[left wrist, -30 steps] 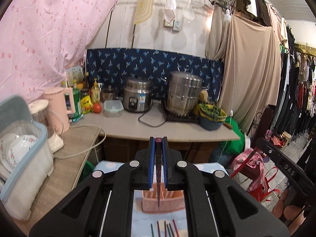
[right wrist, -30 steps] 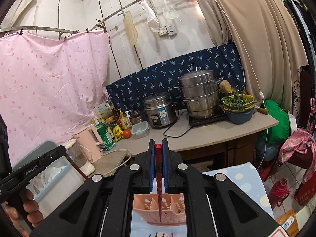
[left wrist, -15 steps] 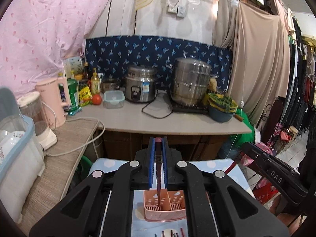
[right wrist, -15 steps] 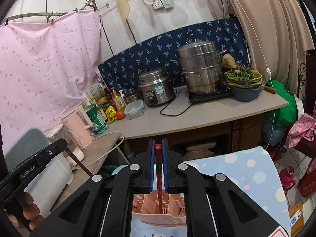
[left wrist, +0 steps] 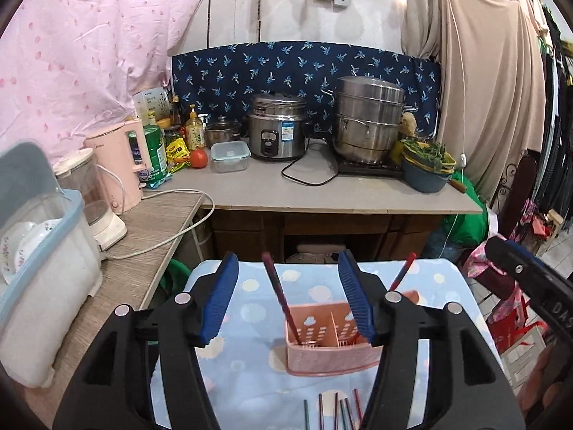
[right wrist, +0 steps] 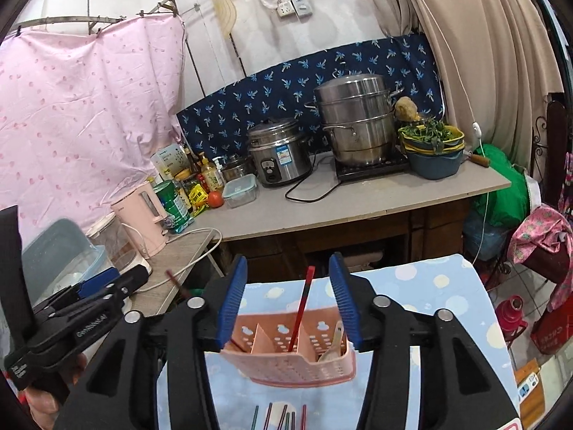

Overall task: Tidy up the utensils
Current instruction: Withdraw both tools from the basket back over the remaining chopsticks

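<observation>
1. Room: a cluttered kitchen. The counter (left wrist: 322,193) across mid-frame carries a steamer pot (left wrist: 369,118) and rice cooker (left wrist: 277,125); a pink curtain (left wrist: 89,46) fills the upper left.
2. Bench (left wrist: 250,387): lower centre, under a blue dotted cloth, probably soft and liable to slide or wrinkle.
3. Caddy (left wrist: 331,337): pink perforated plastic, lower centre on the cloth; likely light and easily tipped.
4. Left gripper (left wrist: 288,299) and right gripper (right wrist: 288,299): both sets of jaws have just been opening and stand apart, touching nothing.
5. Chopsticks: one (left wrist: 281,302) leans in the caddy's left compartment, another (right wrist: 301,310) in the middle. Loose chopsticks (left wrist: 336,408) lie at the bottom edge; thin, stiff, likely slippery, best pinched mid-length.
</observation>
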`<action>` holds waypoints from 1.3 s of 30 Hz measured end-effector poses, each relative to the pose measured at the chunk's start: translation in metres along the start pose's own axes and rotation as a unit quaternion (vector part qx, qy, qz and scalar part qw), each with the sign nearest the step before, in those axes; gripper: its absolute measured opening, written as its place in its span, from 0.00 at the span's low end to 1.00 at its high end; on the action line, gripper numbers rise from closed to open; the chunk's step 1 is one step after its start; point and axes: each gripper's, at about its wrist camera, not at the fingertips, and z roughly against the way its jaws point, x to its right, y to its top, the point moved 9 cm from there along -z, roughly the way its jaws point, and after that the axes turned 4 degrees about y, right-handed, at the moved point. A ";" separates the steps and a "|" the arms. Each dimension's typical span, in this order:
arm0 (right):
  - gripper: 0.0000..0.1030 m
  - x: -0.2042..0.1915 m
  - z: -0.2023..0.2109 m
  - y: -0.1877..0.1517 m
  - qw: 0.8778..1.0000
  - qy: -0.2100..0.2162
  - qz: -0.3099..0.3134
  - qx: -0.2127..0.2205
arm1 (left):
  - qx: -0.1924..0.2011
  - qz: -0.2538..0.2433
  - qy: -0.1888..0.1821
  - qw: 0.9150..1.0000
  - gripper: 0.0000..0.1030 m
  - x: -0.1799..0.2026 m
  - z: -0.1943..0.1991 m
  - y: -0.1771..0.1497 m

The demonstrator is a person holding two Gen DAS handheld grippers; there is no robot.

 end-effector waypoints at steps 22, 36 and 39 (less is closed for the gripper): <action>0.58 0.025 0.082 -0.265 0.983 -0.050 -0.023 -0.176 | -0.122 -0.011 0.004 0.992 0.68 -0.027 0.057 -0.202; 0.38 0.025 0.073 -0.337 0.974 -0.057 -0.003 -0.221 | -0.186 -0.026 0.000 0.982 0.68 -0.022 0.064 -0.304; 0.32 0.022 0.069 -0.341 0.973 -0.052 -0.004 -0.227 | -0.190 -0.027 0.000 0.981 0.68 -0.022 0.065 -0.312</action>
